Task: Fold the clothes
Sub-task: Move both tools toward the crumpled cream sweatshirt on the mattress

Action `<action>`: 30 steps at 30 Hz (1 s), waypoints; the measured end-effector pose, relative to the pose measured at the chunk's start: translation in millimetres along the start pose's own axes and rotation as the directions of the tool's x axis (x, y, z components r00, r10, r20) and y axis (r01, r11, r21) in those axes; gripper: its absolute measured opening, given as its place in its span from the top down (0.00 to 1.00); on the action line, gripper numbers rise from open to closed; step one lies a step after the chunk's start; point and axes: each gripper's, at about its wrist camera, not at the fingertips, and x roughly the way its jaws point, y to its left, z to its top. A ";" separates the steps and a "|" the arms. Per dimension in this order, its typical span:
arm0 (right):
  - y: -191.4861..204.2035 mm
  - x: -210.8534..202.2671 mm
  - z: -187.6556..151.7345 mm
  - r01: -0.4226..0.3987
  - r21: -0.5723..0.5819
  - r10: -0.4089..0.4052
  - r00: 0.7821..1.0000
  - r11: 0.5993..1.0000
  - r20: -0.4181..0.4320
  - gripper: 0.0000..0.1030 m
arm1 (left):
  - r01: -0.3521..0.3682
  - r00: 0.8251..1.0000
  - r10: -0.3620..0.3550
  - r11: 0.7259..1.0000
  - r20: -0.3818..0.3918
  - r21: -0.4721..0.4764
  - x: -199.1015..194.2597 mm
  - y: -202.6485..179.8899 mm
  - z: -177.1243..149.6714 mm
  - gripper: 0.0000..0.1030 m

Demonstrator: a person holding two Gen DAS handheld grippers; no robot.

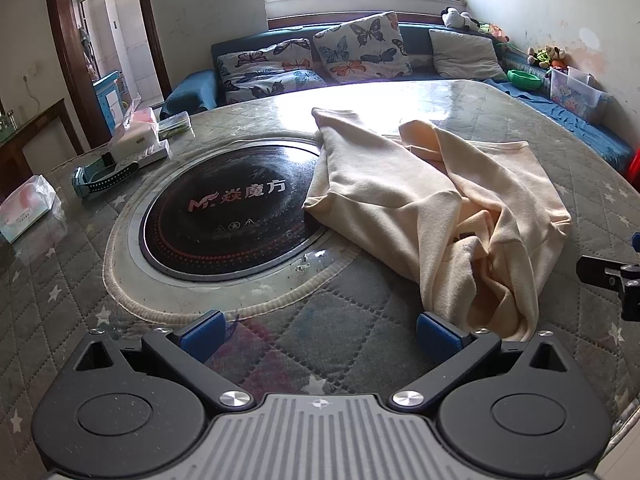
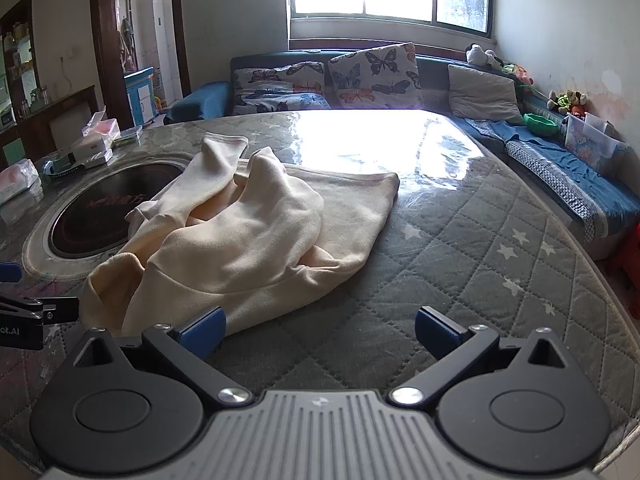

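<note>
A cream sweatshirt lies crumpled on the round quilted table, one sleeve over the edge of the black cooktop. It also shows in the right wrist view. My left gripper is open and empty, low over the table, with its right blue pad just beside the garment's near hem. My right gripper is open and empty, its left blue pad at the garment's near edge. The right gripper shows at the right edge of the left wrist view.
A black induction cooktop is set in the table's middle. Tissue packs, a box and a blue watch lie at the table's left. A blue sofa with butterfly cushions stands behind.
</note>
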 end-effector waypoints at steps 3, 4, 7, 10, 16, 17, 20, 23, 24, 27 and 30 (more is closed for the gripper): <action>0.5 1.9 3.1 -0.003 -0.004 0.003 1.000 1.000 0.000 0.02 | -0.001 1.000 0.001 1.000 -0.001 0.003 2.3 0.3 2.8 0.00; 0.7 2.9 4.1 -0.003 -0.005 0.003 1.000 1.000 -0.001 0.02 | -0.002 1.000 0.002 1.000 -0.002 0.003 3.2 0.4 3.8 0.00; 1.6 5.4 6.6 -0.006 -0.010 0.006 1.000 1.000 -0.002 0.02 | -0.002 1.000 0.002 1.000 -0.004 0.005 5.6 0.6 6.3 0.00; 2.5 7.6 9.1 -0.008 -0.012 0.008 1.000 1.000 -0.001 0.03 | -0.001 1.000 0.001 1.000 -0.005 0.006 7.7 1.1 8.9 0.00; 2.1 11.2 12.7 -0.011 -0.009 0.011 1.000 1.000 -0.002 0.03 | 0.000 1.000 0.000 1.000 -0.016 0.003 11.7 1.7 10.7 0.00; 2.2 11.5 12.8 -0.011 -0.010 0.011 1.000 1.000 -0.002 0.03 | 0.001 1.000 -0.001 1.000 -0.017 0.003 11.8 1.6 10.4 0.00; 2.6 11.6 11.8 -0.012 -0.014 0.012 1.000 1.000 -0.005 0.03 | 0.004 1.000 -0.004 1.000 -0.021 0.002 11.7 1.1 9.2 0.00; 3.5 11.2 9.0 -0.016 -0.014 0.016 1.000 1.000 -0.009 0.03 | 0.005 1.000 -0.005 1.000 -0.023 0.007 10.5 0.2 7.2 0.00; 3.8 11.3 7.6 -0.016 -0.016 0.016 1.000 1.000 -0.013 0.03 | 0.005 1.000 -0.005 1.000 -0.025 0.007 10.1 0.1 6.4 0.00; 4.7 10.7 4.7 -0.017 -0.020 0.017 1.000 1.000 -0.020 0.03 | 0.003 1.000 -0.003 1.000 -0.028 0.009 8.7 -0.3 4.0 0.00; 6.1 8.1 1.3 -0.020 -0.029 0.019 1.000 0.999 -0.025 0.03 | 0.004 1.000 -0.003 1.000 -0.030 0.011 6.8 -0.5 0.8 0.00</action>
